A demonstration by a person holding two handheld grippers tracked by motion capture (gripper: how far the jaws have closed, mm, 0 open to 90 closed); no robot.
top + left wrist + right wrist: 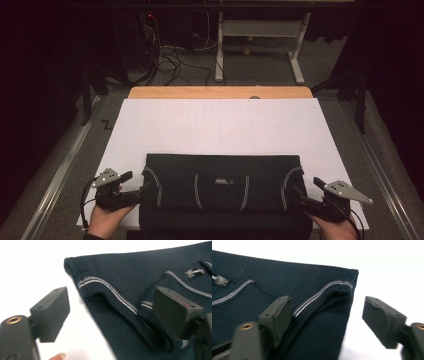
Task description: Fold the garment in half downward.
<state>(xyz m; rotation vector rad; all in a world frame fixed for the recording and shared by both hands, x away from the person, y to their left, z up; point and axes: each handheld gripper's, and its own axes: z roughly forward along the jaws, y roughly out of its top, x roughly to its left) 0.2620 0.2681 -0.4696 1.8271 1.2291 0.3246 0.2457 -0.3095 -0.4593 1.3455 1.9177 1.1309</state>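
A folded dark garment (222,192) lies flat on the white surface (220,125) between both claws. Left claw (134,189) and right claw (303,196) gape empty at its side edges, placed for gripping there.

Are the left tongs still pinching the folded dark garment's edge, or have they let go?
Cannot tell. In the left gripper view the left tongs stand open around the garment; one jaw is off it, but the other overlaps the cloth with no plain gap.
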